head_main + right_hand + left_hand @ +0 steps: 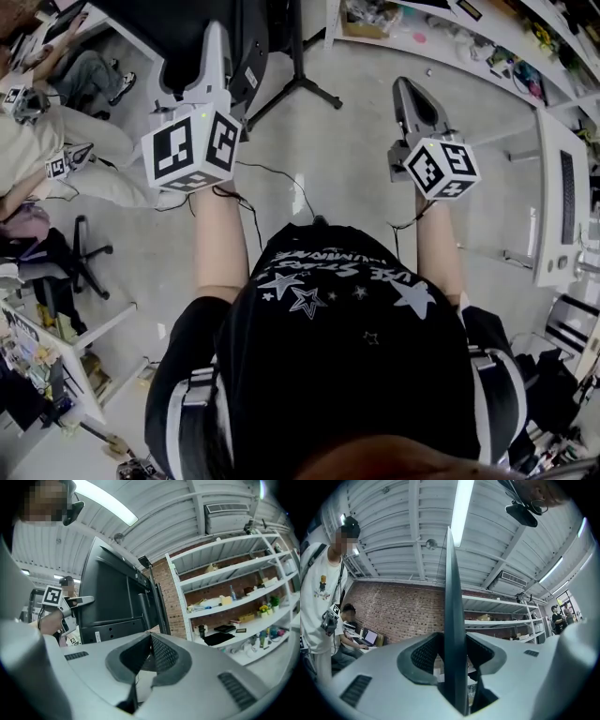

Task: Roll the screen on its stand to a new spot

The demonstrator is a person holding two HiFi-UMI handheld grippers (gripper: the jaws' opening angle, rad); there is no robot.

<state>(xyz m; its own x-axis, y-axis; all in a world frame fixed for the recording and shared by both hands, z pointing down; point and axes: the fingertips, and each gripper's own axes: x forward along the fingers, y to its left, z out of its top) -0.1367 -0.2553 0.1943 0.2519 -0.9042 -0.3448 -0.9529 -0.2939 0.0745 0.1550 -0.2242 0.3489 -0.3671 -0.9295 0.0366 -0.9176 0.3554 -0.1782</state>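
The big black screen (178, 23) stands on a dark stand with splayed legs (298, 82) on the floor ahead of me. My left gripper (217, 42) reaches up to the screen's near side edge. In the left gripper view that edge (452, 588) runs as a thin dark blade straight up between the jaws, and both pads lie against it. The right gripper view shows the screen's back (110, 592) with my left gripper (77, 602) clamped at its left edge. My right gripper (408, 92) hangs free to the right of the stand, its jaws (150, 637) closed with nothing in them.
Seated people (56, 141) and an office chair (80, 253) fill the left side. White shelves (450, 37) run along the far right, and a white desk (562, 197) stands to the right. A thin cable (272, 173) lies on the floor. A person (318, 597) stands nearby.
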